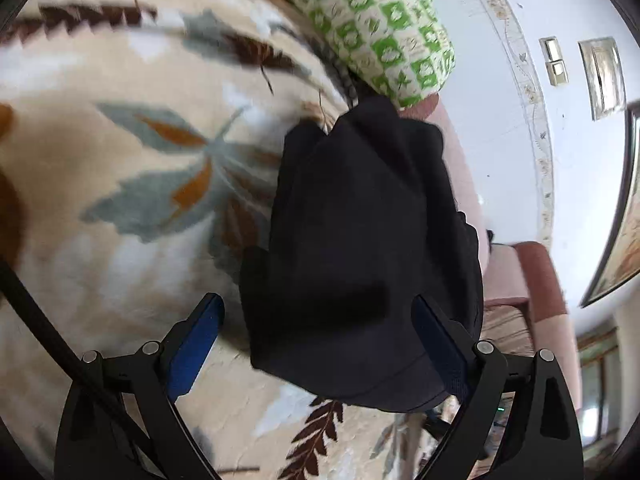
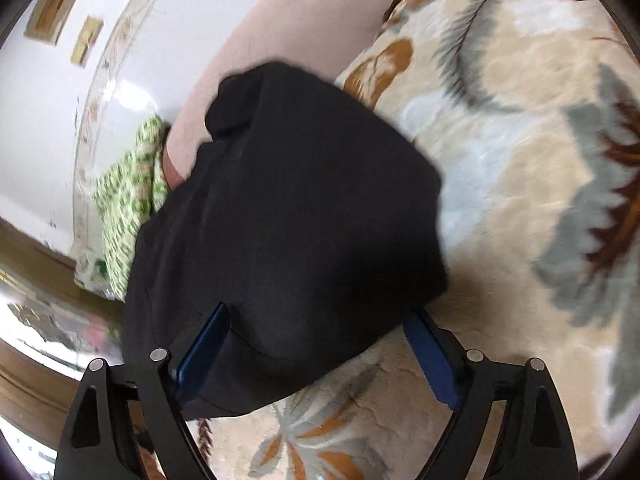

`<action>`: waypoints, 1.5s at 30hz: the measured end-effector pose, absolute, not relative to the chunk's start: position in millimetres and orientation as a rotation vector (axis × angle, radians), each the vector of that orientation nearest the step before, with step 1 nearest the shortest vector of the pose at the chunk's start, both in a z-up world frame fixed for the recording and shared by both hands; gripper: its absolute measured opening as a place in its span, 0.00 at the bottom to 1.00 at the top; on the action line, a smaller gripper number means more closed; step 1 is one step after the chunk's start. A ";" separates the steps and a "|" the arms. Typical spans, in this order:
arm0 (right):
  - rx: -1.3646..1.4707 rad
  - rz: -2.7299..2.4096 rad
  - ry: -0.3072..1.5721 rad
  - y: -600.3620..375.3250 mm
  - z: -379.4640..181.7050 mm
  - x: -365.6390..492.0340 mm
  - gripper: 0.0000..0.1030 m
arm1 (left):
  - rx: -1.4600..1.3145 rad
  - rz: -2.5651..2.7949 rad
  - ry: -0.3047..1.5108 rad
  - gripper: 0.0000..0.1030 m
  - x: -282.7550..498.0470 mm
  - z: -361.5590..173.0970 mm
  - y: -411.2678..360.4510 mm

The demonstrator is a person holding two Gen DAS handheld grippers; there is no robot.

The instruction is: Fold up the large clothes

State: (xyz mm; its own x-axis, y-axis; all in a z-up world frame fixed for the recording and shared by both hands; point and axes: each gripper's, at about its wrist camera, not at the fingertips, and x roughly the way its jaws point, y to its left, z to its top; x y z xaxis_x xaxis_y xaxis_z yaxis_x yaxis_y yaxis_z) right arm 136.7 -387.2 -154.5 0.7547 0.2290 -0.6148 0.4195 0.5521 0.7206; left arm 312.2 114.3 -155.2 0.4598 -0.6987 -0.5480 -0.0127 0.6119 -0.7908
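Left gripper point(image 1: 318, 312): black frame w/ blue finger pads, fingers spread apart; dark cloth lies in the gap, not pinched.
Garment point(image 1: 360, 248): large black fabric garment, bunched/folded into a thick bundle, resting on blanket near its edge; seen in right wrist view too point(image 2: 288, 220).
Blanket point(image 1: 120, 168): plush beige blanket w/ grey, brown & orange leaf print, beneath garment.
Checked cloth point(image 1: 372, 12): green-and-white checked fabric, just beyond garment's far end.
Wall point(image 1: 500, 20): white wall behind, w/ framed pictures.
Right gripper point(image 2: 318, 318): same build, fingers apart; left pad over garment's near edge, right pad beside it over blanket. Views blurred.
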 end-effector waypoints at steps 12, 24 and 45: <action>1.014 -0.168 0.686 -387.8 -155.5 174.3 0.88 | -0.652 -0.450 0.972 0.84 320.4 -145.3 51.2; 1.003 -0.119 0.607 -373.8 -91.1 150.7 0.38 | -0.541 -0.345 0.942 0.38 283.9 -86.1 54.7; 0.934 -0.329 0.698 -362.5 -95.6 -7.0 0.75 | -0.303 -0.149 0.896 0.57 175.8 -48.7 117.9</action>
